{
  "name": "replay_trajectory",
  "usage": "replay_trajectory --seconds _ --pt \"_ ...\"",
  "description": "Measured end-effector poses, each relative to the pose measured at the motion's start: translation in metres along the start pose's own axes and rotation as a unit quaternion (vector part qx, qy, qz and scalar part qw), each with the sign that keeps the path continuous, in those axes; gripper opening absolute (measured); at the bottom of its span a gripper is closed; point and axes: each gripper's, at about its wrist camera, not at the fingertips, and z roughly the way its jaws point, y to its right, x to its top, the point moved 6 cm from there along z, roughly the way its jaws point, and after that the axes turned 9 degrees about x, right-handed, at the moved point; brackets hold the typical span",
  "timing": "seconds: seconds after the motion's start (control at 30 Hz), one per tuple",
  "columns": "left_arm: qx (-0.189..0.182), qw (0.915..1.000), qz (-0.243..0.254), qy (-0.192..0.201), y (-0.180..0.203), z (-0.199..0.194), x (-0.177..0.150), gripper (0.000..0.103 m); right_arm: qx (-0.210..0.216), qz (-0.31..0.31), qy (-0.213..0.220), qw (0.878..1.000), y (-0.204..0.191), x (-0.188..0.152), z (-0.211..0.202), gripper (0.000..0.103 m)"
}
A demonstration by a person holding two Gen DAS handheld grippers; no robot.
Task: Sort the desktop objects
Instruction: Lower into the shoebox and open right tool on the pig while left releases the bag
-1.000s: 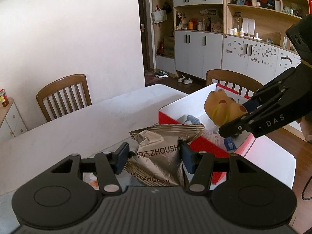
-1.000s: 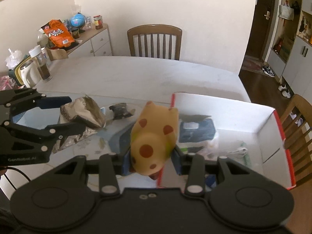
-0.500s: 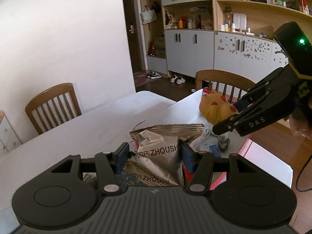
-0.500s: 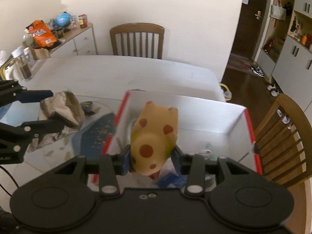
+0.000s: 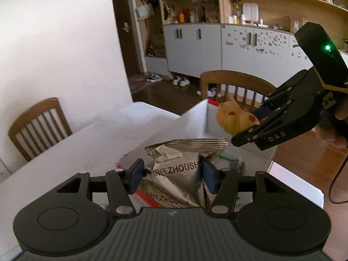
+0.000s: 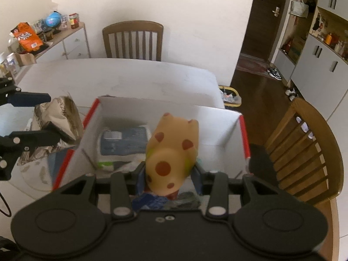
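Note:
My left gripper is shut on a crinkled silver snack packet printed ZHOUSH, held over the near left edge of a white box with red rims. My right gripper is shut on a yellow toy animal with red spots, held above the inside of the same box. In the right wrist view the silver packet and the left gripper hang at the box's left side. In the left wrist view the toy and the right gripper show at the right, over the box.
Inside the box lie a dark blue pack and several small items. The box stands on a white table. Wooden chairs stand at the far side and at the right. A cabinet with snacks and jars is at the back left.
Both grippers have travelled sideways toward the box with their loads. The toy went from the box's left rim to over its inside, and the packet came up to the box's left edge.

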Motion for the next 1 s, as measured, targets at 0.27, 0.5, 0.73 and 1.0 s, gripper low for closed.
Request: replay_trajectory --seconds 0.27,0.5,0.73,1.0 --pt "-0.036 0.9976 0.029 -0.051 0.028 0.046 -0.001 0.056 -0.024 0.001 -0.030 0.999 0.030 -0.002 0.029 0.042" --pt "-0.056 0.9932 0.063 -0.080 0.053 0.067 -0.005 0.056 -0.011 0.012 -0.060 0.998 0.042 0.004 0.061 0.042" --pt "-0.044 0.9883 0.100 -0.107 0.064 0.086 -0.018 0.056 -0.013 0.008 -0.090 0.996 0.041 0.005 0.089 0.042" --pt "-0.041 0.9852 0.110 -0.126 0.068 0.096 -0.028 0.056 -0.008 0.024 -0.116 0.993 0.042 -0.002 0.116 0.042"
